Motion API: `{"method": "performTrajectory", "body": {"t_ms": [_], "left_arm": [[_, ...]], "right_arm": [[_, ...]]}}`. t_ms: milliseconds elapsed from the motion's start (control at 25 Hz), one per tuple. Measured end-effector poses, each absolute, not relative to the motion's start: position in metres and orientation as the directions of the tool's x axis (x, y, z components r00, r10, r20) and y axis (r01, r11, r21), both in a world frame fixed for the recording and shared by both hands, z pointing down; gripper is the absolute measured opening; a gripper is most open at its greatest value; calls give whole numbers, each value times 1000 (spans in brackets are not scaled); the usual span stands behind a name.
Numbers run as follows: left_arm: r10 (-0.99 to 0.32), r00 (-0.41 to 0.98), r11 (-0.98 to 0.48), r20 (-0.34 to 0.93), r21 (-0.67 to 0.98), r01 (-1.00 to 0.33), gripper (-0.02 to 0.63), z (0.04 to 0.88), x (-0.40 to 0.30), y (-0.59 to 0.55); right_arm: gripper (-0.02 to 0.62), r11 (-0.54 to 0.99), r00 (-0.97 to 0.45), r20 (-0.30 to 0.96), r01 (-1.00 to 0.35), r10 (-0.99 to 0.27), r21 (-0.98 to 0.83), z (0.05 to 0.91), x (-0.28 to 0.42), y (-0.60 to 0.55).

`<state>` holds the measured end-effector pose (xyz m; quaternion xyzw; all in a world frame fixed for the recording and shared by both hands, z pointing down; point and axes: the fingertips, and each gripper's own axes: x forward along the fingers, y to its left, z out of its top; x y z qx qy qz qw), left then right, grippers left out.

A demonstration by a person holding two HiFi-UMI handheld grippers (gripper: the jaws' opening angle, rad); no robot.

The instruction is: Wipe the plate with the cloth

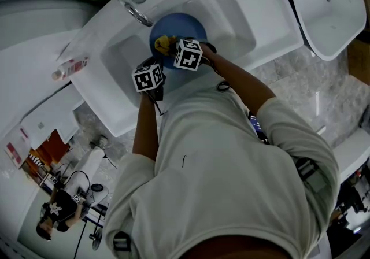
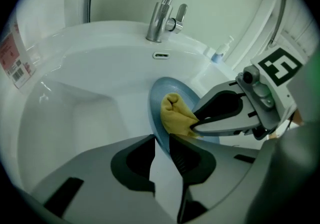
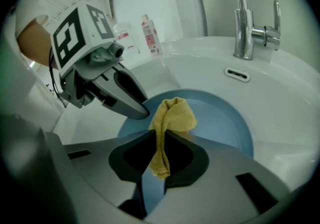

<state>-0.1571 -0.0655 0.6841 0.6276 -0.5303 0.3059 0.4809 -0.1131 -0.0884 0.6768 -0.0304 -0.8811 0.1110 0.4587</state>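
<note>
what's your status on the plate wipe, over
Left tongs shut on rim of blue plate, tilted in sink. Right tongs shut on yellow cloth, cloth against plate face. Nothing in the way; faucet stands behind.

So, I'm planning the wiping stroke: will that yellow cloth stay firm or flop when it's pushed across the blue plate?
Probably floppy: the cloth droops in a limp fold where the right tongs pinch it. Pushed, it will likely bunch up rather than spread, since it sits wadded against the plate. It seems light, hanging from a narrow pinch.
</note>
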Motion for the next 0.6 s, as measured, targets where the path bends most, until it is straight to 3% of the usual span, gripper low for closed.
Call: {"method": "performTrajectory", "body": {"t_ms": [240, 600], "left_arm": [[-368, 256, 67, 894, 300, -952, 97, 697, -158, -71], [-307, 172, 73, 936, 203, -976, 98, 723, -166, -69]], "right_arm": [[51, 972, -566, 811, -65, 149, -225, 664, -87, -84], [51, 938, -630, 776, -257, 21, -233, 632, -52, -107]]}}
